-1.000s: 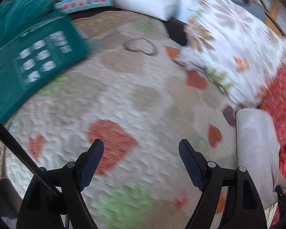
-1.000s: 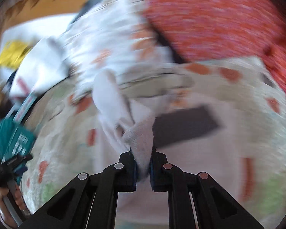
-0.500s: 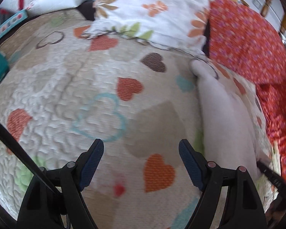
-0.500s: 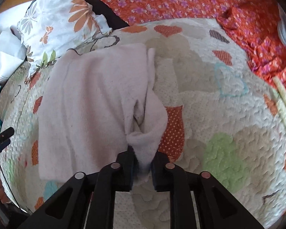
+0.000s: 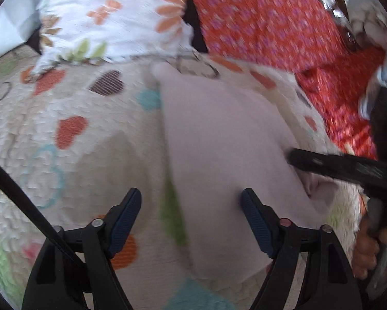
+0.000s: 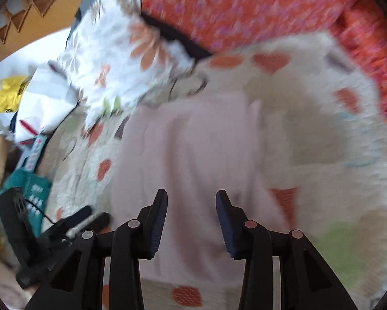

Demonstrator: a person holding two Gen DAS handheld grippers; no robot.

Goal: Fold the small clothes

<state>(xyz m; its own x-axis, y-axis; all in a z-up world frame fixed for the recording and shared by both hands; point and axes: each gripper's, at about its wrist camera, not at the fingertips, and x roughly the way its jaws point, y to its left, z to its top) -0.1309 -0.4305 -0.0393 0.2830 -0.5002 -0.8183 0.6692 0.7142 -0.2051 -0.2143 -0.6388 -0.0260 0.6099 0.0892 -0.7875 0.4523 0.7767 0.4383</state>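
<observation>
Right wrist view: right gripper (image 6: 191,222), jaws opening and empty, is hovering over the pale pink garment (image 6: 193,149); left gripper (image 5: 191,217), gaping, empty, is nearing its edge, risking disturbing the fold.

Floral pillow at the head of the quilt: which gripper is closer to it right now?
Neither clearly. Both the left gripper and right gripper hover open over the pale pink cloth, with the floral pillow well beyond both.

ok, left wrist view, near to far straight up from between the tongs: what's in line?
Left tongs, open → pale pink garment lying flat → heart-print quilt strip → red floral fabric at the back.
</observation>
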